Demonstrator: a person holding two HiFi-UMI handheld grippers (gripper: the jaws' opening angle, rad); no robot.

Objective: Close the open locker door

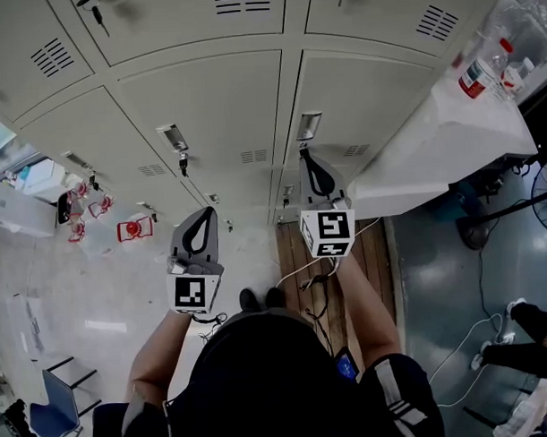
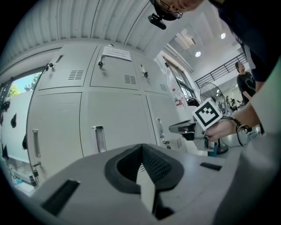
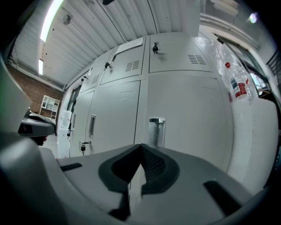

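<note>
A wall of pale grey lockers (image 1: pixel 207 99) fills the space in front of me. The door with the metal handle (image 1: pixel 309 125) straight ahead of my right gripper (image 1: pixel 307 155) looks flush with its neighbours. In the right gripper view that handle (image 3: pixel 156 127) stands just beyond the shut, empty right gripper (image 3: pixel 140 147), a short gap away. My left gripper (image 1: pixel 204 212) hangs lower and to the left, further from the lockers. Its jaws meet with nothing between them in the left gripper view (image 2: pixel 141 147), where the right gripper (image 2: pixel 175 128) also shows at the right.
A white-covered table (image 1: pixel 450 135) with bottles (image 1: pixel 479 71) stands right of the lockers. A wooden board (image 1: pixel 368 246) with cables lies under my feet. A padlock (image 1: pixel 183 162) hangs on the neighbouring door. Red items (image 1: pixel 135 229) lie at the left, a fan (image 1: pixel 546 195) stands at the right.
</note>
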